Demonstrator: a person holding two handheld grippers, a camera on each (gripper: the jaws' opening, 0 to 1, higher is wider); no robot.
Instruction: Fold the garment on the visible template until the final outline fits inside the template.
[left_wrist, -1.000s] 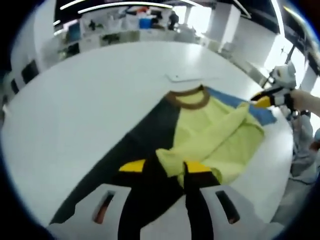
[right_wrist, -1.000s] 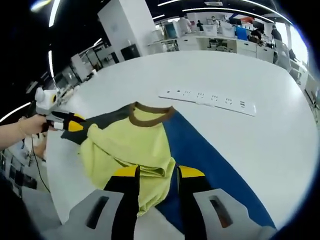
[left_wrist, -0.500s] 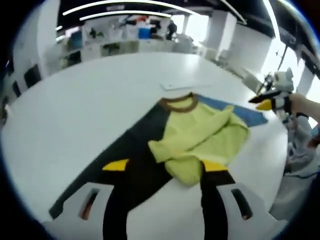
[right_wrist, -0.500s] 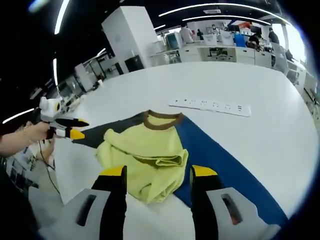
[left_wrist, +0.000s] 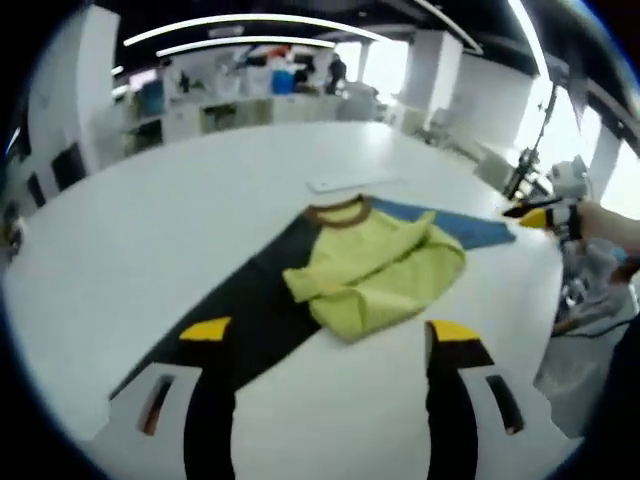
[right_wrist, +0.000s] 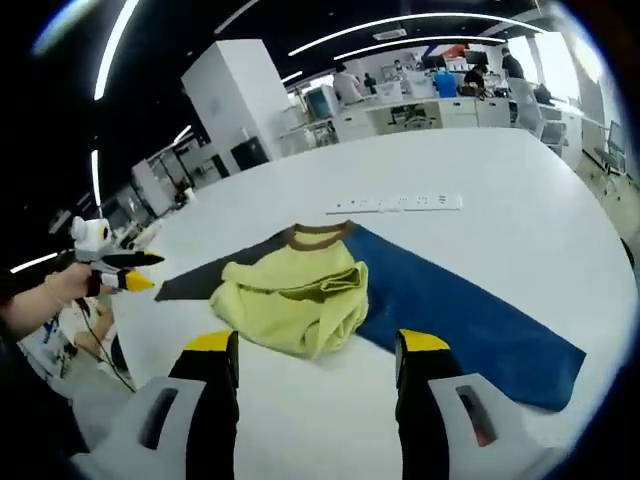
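A yellow garment (left_wrist: 375, 272) with a brown collar (left_wrist: 338, 212) lies bunched and loosely folded on a flat template that is half black (left_wrist: 245, 300) and half blue (left_wrist: 455, 224). My left gripper (left_wrist: 328, 333) stands open just short of the garment, with nothing between its yellow-tipped jaws. In the right gripper view the same garment (right_wrist: 295, 295) sits over the seam of the blue (right_wrist: 460, 315) and black (right_wrist: 195, 282) halves. My right gripper (right_wrist: 316, 345) is open in front of it, empty. Each gripper shows in the other's view, held in a hand: right gripper (left_wrist: 545, 213), left gripper (right_wrist: 118, 270).
A white power strip (right_wrist: 395, 203) lies on the round white table (left_wrist: 150, 220) beyond the collar, seen also as the power strip (left_wrist: 345, 183). The table edge runs close behind each hand. Desks and office furniture stand far behind.
Both grippers have opened wide, let go of the yellow fabric and drawn back from it. The garment now rests in a folded heap on the template.
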